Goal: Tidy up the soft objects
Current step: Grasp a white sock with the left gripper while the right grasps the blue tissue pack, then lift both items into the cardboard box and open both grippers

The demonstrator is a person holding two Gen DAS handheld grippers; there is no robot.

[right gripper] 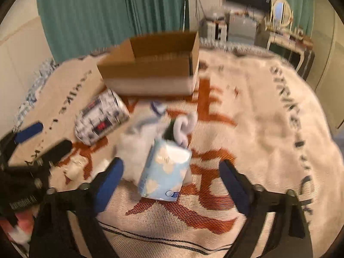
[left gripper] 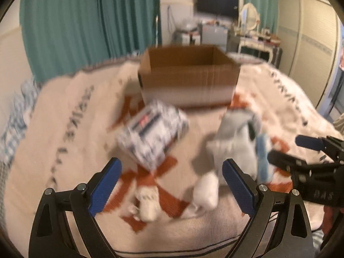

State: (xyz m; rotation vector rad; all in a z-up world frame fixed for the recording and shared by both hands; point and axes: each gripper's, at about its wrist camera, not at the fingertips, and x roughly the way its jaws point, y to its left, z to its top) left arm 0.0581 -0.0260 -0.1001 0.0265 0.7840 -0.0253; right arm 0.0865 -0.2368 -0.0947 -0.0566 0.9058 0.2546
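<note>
From the left wrist, our left gripper (left gripper: pixel 172 185) is spread wide and empty; the patterned pack (left gripper: pixel 153 133) lies just ahead of it, in front of the box (left gripper: pixel 189 79), socks (left gripper: pixel 148 204) nearer still. From the right wrist, our right gripper (right gripper: pixel 172 185) is likewise spread, the tissue pack (right gripper: pixel 165 172) between its fingers, untouched. It looks light and squashy; we would pinch its narrow sides.
</note>
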